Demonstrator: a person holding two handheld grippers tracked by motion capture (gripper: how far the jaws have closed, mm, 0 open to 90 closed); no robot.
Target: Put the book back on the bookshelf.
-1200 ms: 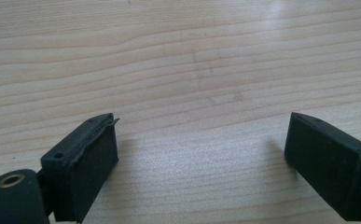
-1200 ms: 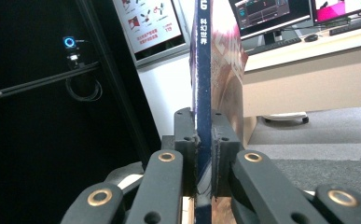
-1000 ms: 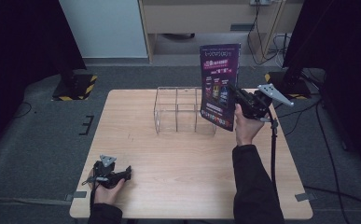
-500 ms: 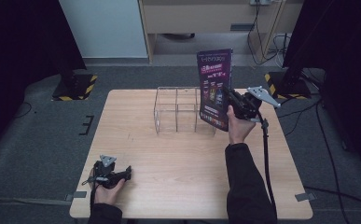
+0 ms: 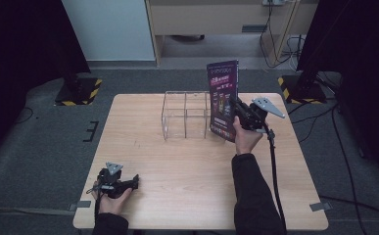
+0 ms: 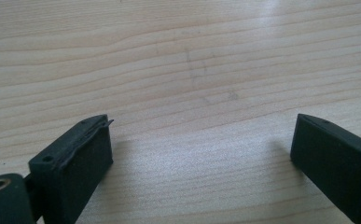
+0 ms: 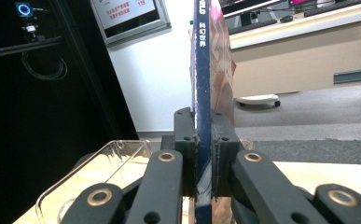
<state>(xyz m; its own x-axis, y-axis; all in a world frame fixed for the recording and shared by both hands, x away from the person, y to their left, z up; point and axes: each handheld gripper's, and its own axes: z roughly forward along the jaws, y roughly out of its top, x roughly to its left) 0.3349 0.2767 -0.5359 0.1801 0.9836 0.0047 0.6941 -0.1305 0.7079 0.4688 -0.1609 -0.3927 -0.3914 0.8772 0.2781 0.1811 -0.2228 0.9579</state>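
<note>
Purple booklet stands upright, pinched edge-on in the right gripper, just beside the right end of the clear acrylic organizer on the wooden table. Left gripper, jaws spread, rests near the front-left corner.

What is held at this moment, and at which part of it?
The right hand-held gripper clamps a thin purple book upright at its spine edge, low down. The left hand-held gripper is open and holds nothing.
</note>
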